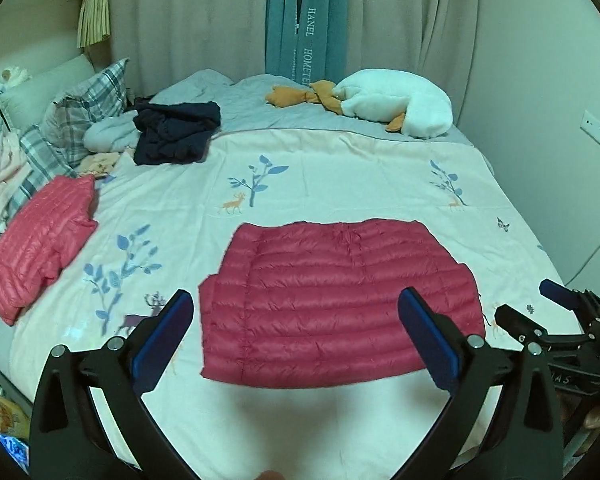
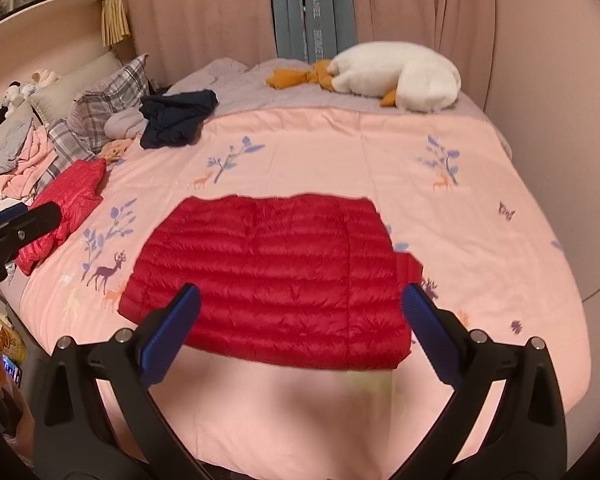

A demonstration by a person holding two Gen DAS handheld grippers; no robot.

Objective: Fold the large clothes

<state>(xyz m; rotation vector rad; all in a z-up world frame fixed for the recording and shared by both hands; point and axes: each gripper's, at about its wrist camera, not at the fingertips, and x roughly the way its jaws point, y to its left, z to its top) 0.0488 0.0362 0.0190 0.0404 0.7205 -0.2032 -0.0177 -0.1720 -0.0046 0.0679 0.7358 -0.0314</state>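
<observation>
Red quilted down jacket (image 1: 336, 304), folded into a broad, roughly rectangular pad with horizontal puffy channels and a slight sheen, lies flat on the near middle of the bedspread (image 1: 340, 168), a smooth pale pink cotton sheet printed with blue leafy sprigs and small deer. Both tools hang above it with nothing in them: the left gripper (image 1: 296, 336) has its blue-padded jaws spread wide apart, framing the jacket's near edge, and the right gripper (image 2: 300, 332) stands equally wide, its ribbed blue pads clear of the fabric. Nothing lies between the jaws and the jacket. At 9 o'clock from the jacket rests a second, coral-pink quilted jacket (image 1: 40, 248), folded into a thicker bundle. At 11 o'clock sits a crumpled navy garment (image 1: 176, 132), beside plaid pillows (image 1: 88, 108) and loose pale clothing near the headboard. At 1 o'clock, on the grey quilt (image 1: 252, 104), lies a soft white plush goose (image 1: 396, 104) with orange feet and beak. Beige curtains (image 1: 188, 20) hang in folds behind, with teal lettered fabric (image 1: 308, 20) at 12 o'clock.
</observation>
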